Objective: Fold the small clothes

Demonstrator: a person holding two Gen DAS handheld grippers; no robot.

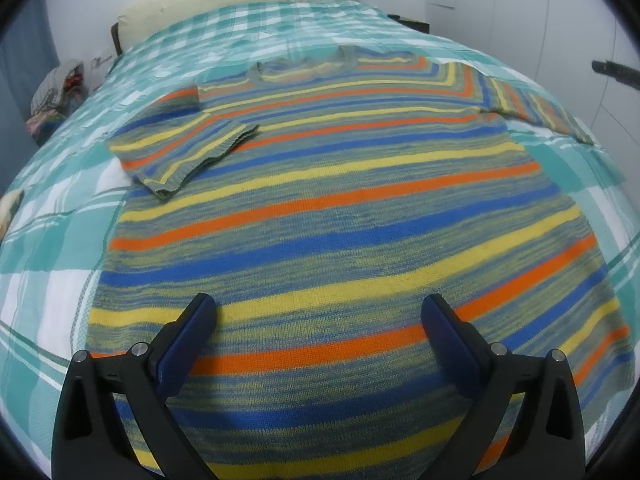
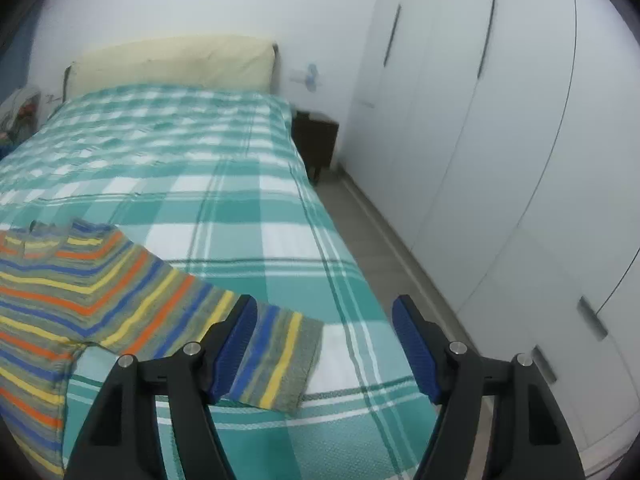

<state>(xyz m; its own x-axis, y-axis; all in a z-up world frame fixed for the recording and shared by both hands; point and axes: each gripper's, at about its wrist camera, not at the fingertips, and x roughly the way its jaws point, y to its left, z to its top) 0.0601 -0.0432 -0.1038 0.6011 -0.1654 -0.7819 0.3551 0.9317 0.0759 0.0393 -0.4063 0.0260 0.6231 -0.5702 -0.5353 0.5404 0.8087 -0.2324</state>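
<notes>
Your left gripper (image 1: 318, 320) and right gripper (image 2: 324, 332) both stand wide, holding nothing, over the striped sweater (image 1: 320, 208); no readable labels.

Your striped sweater (image 1: 340, 208) is knitted cloth, matt and slightly fuzzy, lying on a thin woven checked bedspread (image 2: 240, 184), also matt. Both your left gripper (image 1: 320, 328) and right gripper (image 2: 325, 340) are matt black plastic with ridged blue pads (image 2: 416, 344) and shiny metal pins; the wardrobe (image 2: 480, 140) on the right is smooth white.
</notes>
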